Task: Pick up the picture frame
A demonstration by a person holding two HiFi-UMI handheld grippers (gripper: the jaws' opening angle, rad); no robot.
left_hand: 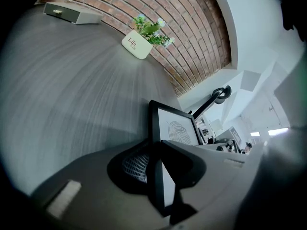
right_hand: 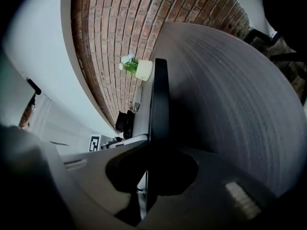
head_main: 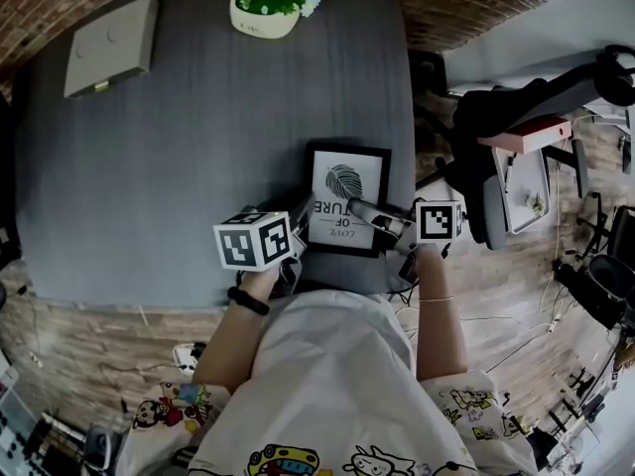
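At the near edge of the grey table (head_main: 149, 186) — picture frame (head_main: 346, 198), black, leaf print facing up. Left gripper (head_main: 301, 238) is clamping its left border near the corner. Right gripper (head_main: 362, 209) is pinching the right border, jaws almost together on the thin rim. Whether the frame is clearing the surface cannot be told. Judged step: the lift, with both hands rising together and keeping it level so neither hold is twisting the rim. Head view is showing both holds at once. Left gripper view alone is showing the print beyond its jaws, and right gripper view is showing the frame edge-on. Farther back — potted plant (head_main: 264, 13) and flat grey box (head_main: 111, 46) are standing well apart.
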